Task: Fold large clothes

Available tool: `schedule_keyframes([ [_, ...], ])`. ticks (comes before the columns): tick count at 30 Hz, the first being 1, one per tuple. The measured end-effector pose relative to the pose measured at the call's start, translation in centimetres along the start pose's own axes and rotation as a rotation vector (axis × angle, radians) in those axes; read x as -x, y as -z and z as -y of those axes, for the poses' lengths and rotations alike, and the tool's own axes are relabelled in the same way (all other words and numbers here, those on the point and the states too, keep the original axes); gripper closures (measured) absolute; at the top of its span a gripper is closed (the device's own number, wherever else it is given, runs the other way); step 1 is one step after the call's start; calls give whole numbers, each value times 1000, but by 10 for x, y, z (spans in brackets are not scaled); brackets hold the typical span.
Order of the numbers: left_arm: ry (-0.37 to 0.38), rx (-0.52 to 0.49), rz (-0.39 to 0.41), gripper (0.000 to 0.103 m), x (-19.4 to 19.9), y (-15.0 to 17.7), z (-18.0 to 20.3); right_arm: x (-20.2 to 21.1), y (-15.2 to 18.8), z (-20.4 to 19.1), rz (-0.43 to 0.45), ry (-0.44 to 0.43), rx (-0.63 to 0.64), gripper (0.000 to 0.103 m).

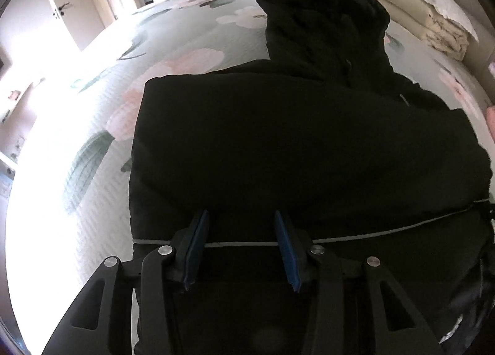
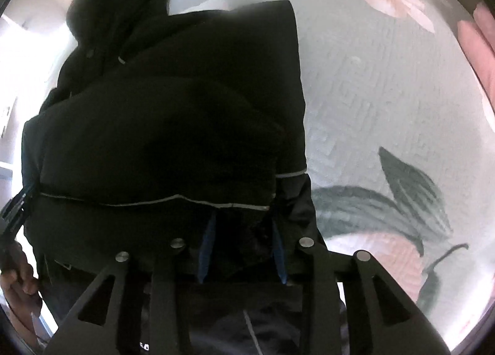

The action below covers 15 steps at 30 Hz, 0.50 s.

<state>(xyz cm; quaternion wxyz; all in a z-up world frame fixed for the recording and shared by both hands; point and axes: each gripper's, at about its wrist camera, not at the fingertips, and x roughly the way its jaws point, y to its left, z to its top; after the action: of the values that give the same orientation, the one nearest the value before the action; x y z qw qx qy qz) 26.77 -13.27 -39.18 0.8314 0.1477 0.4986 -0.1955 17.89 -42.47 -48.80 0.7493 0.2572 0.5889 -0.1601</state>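
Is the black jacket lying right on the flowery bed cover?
Touching. The left wrist view shows the black jacket resting flat on the flowery bed cover, with no gap at its edge.

A bed with a pale green quilted floral cover (image 1: 173, 54) carries everything. A bulky black hooded jacket (image 1: 294, 138) lies folded on it. Cream folded bedding (image 1: 445, 36) sits near the far edge.

The jacket (image 1: 294, 144) is black all over, crossed by a thin pale grey stripe (image 1: 386, 232). The bedspread (image 2: 386, 101) is soft grey-green, printed with big pink-white blossoms and dark green leaves. Both grippers are black with blue pads (image 1: 198, 246). The folded bedding (image 1: 445, 36) is cream.
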Motion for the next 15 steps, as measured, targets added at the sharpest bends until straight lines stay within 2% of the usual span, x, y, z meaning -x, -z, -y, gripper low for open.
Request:
schedule_keyframes([
  [2, 32, 5, 0, 57, 9, -6, -4, 8, -1, 1, -19, -14, 3, 71],
  [4, 78, 10, 24, 57, 27, -9, -8, 22, -2, -1, -36, -22, 15, 62],
  [5, 99, 5, 52, 57, 39, -12, -9, 39, -2, -5, -17, -15, 23, 56],
  [9, 142, -45, 102, 57, 63, -22, -1, 92, -5, -41, 136, -45, 104, 53],
  [12, 158, -49, 91, 57, 53, -30, 5, 87, -14, -85, 156, -80, 189, 53],
  [15, 157, -29, 45, 57, 20, -36, 3, 53, -20, -119, 136, -13, 262, 53],
])
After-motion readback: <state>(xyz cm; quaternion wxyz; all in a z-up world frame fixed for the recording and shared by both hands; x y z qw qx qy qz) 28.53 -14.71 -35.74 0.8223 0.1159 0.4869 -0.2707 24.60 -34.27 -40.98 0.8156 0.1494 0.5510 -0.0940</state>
